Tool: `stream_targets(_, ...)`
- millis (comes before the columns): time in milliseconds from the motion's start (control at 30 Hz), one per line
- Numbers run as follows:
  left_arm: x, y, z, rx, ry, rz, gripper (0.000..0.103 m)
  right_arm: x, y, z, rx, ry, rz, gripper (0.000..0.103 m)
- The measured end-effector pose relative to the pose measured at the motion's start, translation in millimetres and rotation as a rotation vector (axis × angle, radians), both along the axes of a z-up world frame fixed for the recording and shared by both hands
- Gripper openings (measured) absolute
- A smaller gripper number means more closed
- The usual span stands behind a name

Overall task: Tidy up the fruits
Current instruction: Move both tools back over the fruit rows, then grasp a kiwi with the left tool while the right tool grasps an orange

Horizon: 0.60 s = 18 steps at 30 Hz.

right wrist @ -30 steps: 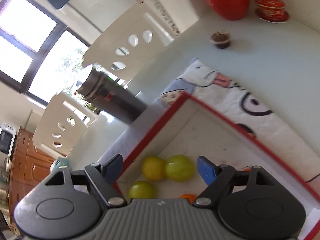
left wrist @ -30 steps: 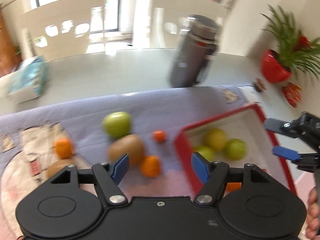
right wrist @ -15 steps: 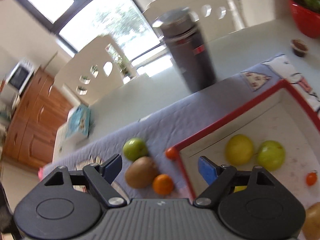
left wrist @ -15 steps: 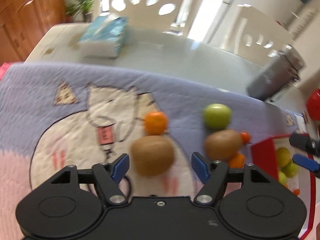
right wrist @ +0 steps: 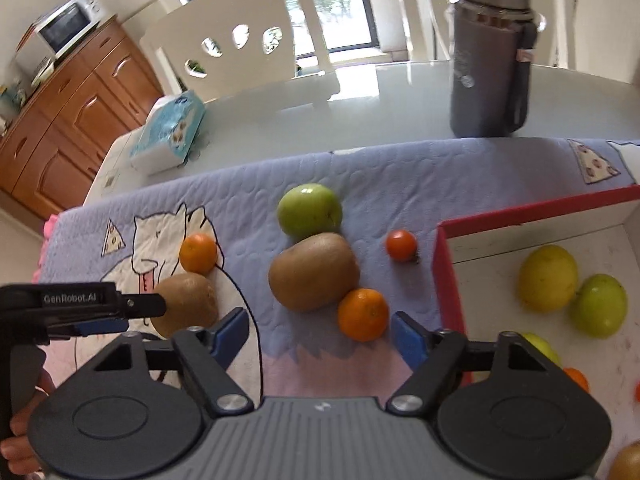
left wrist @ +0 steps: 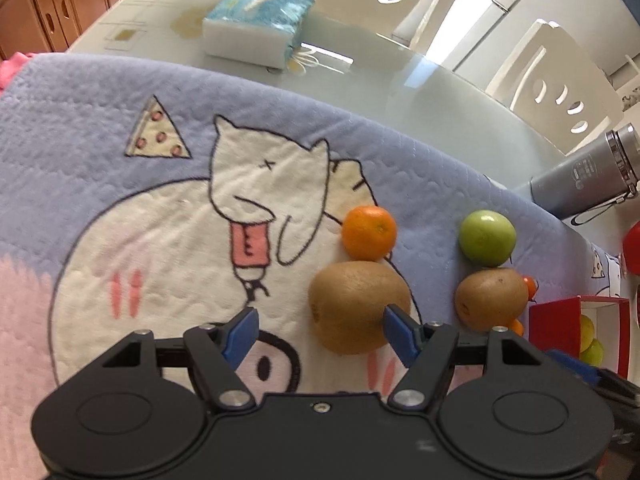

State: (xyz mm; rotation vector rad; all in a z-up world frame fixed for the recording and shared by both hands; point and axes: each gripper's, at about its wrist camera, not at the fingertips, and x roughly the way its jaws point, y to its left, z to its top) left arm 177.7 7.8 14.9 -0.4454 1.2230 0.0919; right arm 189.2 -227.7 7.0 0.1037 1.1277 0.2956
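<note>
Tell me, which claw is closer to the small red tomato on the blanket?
Right. The right claw hangs open just below the tomato; the left claw sits farther off, beside a kiwi.

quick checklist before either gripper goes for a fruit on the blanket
1. Left gripper jaws open, nothing between the pads: ok.
2. Left gripper lined up on the near kiwi: not ok, the kiwi sits off to one side by one pad.
3. Right gripper open and empty, jaws just been closing: ok.
4. Small orange ahead of the right gripper, touching the second kiwi: cannot tell if it lifts cleanly.
5. Red box has free floor: ok.
</note>
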Motion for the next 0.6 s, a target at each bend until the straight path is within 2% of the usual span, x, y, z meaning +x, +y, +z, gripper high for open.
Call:
stream_targets(100,4.3,-5.7,-3.6,-0.014,0.004,-0.02,0.082,4.3,0.5,-14.2,-0.041,0.01,-0.016,0.066)
stream_targets(133,6.0,-6.7,-4.4,-0.017,0.003,-0.025,0.082,3.4,1.5,-14.5,-0.065,-0.022,-0.014,0.06)
stream_targets(367,21.3,-15.9,-12.0,-0.038,0.009,-0.058,0.083,14.2,19.7,-21.1,-0.181,-0.069,0.062,0.06)
stream_targets(533,32.8,-27.2,-25.7,-0.001,0.058,-0.079,0.083,18.0,37.3,-29.9,-0.309,-0.074,0.171,0.063)
stream_targets(600,34.1,-30.5,-28.5,0.013,0.06,-0.079,0.083,14.8,41.7,-34.2,-0.368,-0.095,0.2,0.056)
